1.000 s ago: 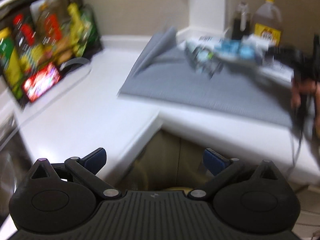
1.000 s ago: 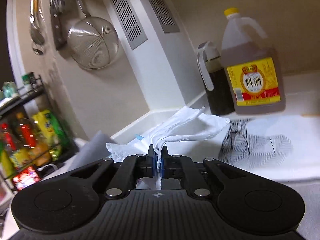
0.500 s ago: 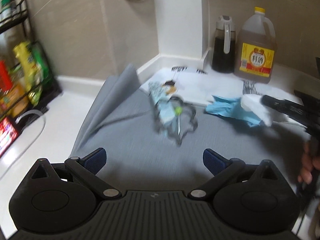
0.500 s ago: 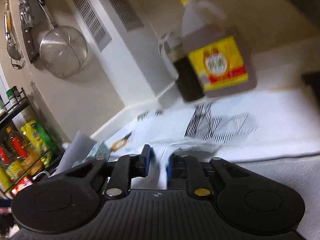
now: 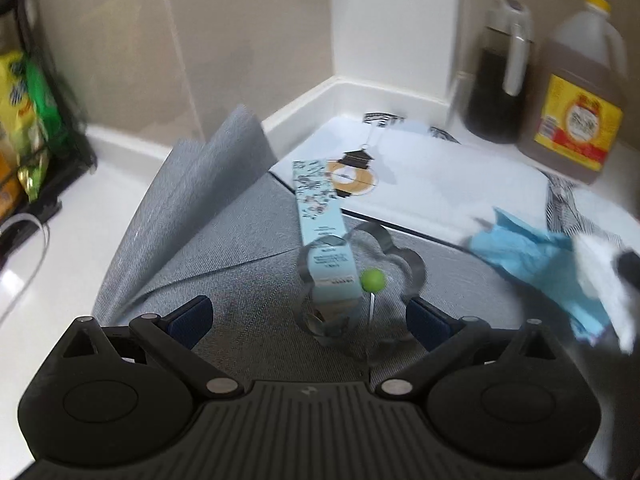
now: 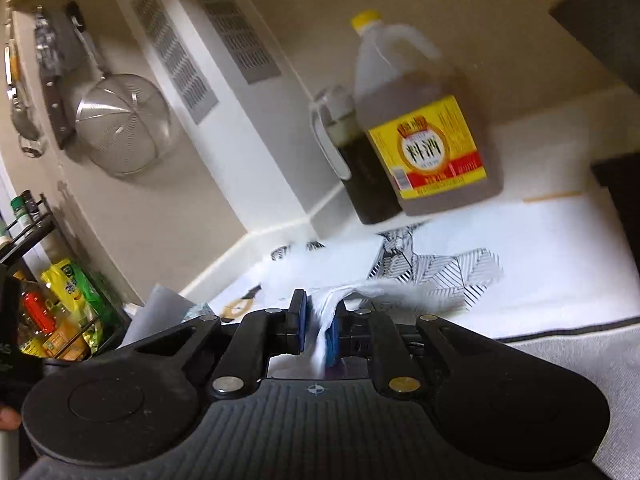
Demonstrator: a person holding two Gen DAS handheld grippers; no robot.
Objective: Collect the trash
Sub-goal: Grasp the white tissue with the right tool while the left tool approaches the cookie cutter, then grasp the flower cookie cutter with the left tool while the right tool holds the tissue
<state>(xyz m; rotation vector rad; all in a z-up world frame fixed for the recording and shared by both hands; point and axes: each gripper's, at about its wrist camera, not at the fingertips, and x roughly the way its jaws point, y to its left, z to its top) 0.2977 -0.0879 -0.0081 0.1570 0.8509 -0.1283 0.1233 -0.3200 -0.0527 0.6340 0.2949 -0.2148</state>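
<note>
In the left wrist view my left gripper [image 5: 308, 316] is open and empty, just short of a long pale blue printed box [image 5: 322, 232] that lies across a metal flower-shaped ring [image 5: 360, 280] with a green-headed pin [image 5: 372, 280] on the grey mat [image 5: 224, 232]. A crumpled blue wrapper [image 5: 532, 256] and white tissue [image 5: 604, 284] lie at the right. In the right wrist view my right gripper [image 6: 319, 326] has its jaws slightly parted with the white tissue [image 6: 324, 316] between them; whether it grips is unclear.
A dark sauce jug [image 5: 500, 80] and a large cooking wine bottle [image 5: 576, 96] stand at the back right on a white patterned cloth [image 5: 432, 184]. A rack of packets [image 5: 28, 112] stands at the left. A strainer [image 6: 124, 128] hangs on the wall.
My left gripper swung from the counter edge onto the mat and closed in on the blue box. My right gripper's jaws parted slightly around the tissue and it tilted.
</note>
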